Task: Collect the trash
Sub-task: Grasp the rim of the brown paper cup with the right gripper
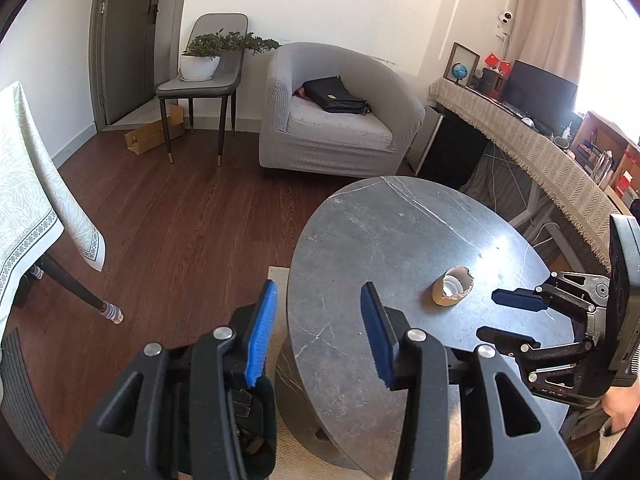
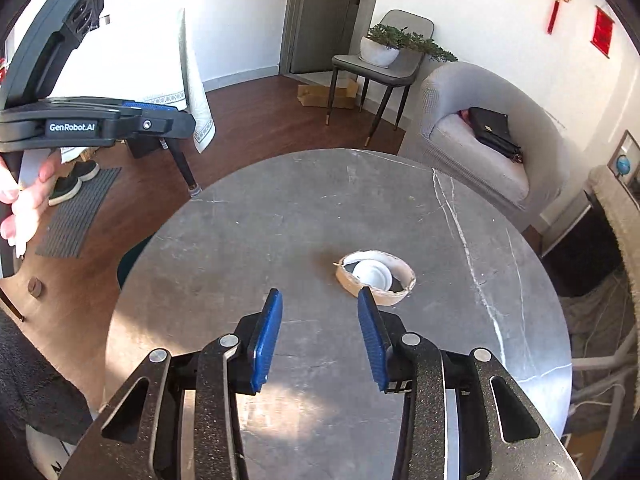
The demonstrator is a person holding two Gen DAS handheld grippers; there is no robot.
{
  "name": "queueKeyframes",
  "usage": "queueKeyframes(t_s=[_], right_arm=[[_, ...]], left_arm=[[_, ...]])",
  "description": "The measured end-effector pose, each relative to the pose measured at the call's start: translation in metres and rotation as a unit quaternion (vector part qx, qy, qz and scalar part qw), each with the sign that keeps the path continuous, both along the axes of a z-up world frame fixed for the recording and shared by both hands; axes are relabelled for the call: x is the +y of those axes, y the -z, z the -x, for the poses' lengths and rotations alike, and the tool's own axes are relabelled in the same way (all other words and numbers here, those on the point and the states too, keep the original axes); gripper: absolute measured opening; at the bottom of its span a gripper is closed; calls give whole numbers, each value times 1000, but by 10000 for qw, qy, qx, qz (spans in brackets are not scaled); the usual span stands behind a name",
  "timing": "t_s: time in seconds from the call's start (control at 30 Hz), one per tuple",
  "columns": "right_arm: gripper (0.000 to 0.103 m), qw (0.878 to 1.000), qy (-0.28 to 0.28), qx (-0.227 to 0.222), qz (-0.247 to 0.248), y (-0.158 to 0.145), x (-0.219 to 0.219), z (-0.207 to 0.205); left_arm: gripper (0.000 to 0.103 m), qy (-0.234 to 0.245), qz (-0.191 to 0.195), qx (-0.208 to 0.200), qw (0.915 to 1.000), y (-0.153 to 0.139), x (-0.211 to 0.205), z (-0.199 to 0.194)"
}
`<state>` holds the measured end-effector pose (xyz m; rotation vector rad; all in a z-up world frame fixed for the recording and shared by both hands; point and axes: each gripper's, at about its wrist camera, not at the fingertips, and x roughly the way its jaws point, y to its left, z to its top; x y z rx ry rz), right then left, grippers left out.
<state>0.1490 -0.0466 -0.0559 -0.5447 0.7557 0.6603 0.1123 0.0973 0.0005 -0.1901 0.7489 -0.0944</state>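
Note:
A short torn cardboard ring (image 1: 452, 291) with a white plastic cap (image 1: 451, 285) inside stands on the round grey marble table (image 1: 400, 232). It shows in the right wrist view too (image 2: 376, 278), with the cap (image 2: 372, 274) in it, on the table (image 2: 280, 216). My left gripper (image 1: 318, 330) is open and empty over the table's left edge, above a dark bin (image 1: 260, 432). My right gripper (image 2: 318, 338) is open and empty, its right fingertip just short of the ring. It also shows in the left wrist view (image 1: 494, 314).
A grey armchair (image 1: 336, 120) with a black bag (image 1: 336, 94) stands beyond the table. A chair holds a potted plant (image 1: 208, 54). A cloth-covered table (image 1: 28, 196) is at the left, a cloth-covered desk (image 1: 532, 152) at the right. The floor is dark wood.

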Motion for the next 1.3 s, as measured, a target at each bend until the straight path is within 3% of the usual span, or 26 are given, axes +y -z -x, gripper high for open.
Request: queueKeyframes(t_s=[0.33,0.73,1.0,1.3], right_arm=[[26,9946,-795,-315,587,21,10,-24],[7,9913,-1047,-81,789,29,20,-29],[4,9951,-825,212,508,23,19,-18],[4,9950,-267,684,-676,-4,-11,-19]], left_arm=[[47,53,134,203,9997,14,-25,-19],[47,143,99,317,9993,20,-33,-24],[49,273,164,295,9991,18,-35,-22],[59,557,52,208,9982,17,-50,-22]])
